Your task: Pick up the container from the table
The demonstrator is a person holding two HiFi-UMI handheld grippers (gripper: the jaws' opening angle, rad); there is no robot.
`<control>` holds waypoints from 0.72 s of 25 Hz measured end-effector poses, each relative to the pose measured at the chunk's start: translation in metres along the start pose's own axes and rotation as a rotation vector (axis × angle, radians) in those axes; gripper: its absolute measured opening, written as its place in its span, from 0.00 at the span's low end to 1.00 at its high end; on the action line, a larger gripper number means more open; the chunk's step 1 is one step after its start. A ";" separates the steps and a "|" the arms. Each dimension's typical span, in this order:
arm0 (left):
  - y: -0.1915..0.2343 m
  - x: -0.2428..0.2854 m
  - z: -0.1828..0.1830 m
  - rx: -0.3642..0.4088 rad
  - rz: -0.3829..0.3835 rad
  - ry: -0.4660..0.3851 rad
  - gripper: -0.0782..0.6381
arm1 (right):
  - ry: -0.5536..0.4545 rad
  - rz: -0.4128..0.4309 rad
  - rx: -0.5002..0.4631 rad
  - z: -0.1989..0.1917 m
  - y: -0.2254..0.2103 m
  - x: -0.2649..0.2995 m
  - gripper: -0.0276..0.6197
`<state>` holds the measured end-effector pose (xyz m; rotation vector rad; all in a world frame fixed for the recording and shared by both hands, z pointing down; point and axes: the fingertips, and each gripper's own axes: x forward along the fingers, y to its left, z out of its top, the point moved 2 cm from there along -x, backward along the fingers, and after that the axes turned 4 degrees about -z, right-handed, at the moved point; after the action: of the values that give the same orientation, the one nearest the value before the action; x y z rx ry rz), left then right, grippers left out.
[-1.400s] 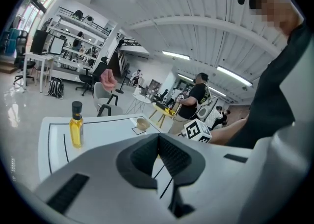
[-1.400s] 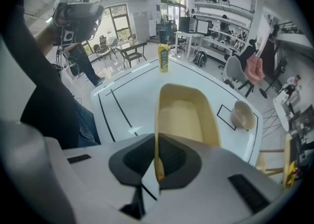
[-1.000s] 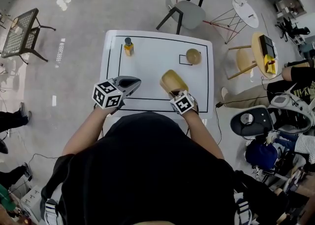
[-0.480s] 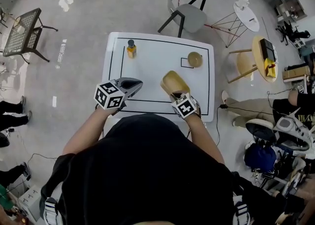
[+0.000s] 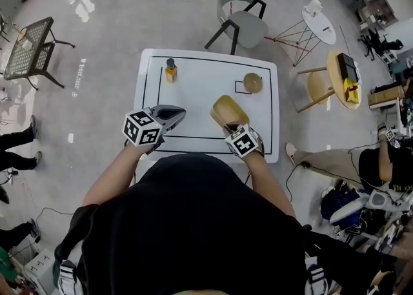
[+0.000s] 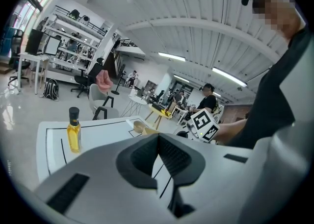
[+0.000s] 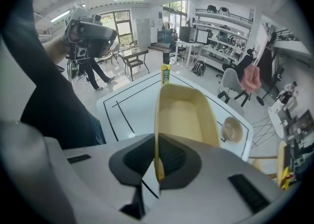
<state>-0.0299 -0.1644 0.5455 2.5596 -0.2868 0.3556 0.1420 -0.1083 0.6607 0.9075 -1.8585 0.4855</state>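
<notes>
Most done, prob.: right gripper pinched on rim of pale yellow oval plastic container, seemingly off white table. Left gripper jaws together, empty.

Pale yellow container, empty, tilted, above table

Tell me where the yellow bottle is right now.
In the head view the yellow bottle stands upright at the far left of the white table, across from the small bowl at far right.
</notes>
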 end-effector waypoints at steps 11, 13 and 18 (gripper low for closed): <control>-0.001 -0.001 0.005 0.030 -0.015 0.018 0.12 | 0.002 -0.009 -0.029 0.013 -0.001 -0.010 0.07; -0.001 -0.001 0.004 0.036 -0.016 0.028 0.12 | -0.001 -0.011 -0.035 0.015 0.000 -0.011 0.07; -0.001 -0.002 0.005 0.036 -0.017 0.024 0.12 | 0.010 -0.009 -0.042 0.017 0.001 -0.013 0.07</control>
<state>-0.0302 -0.1664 0.5403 2.5895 -0.2519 0.3878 0.1343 -0.1141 0.6420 0.8836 -1.8479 0.4437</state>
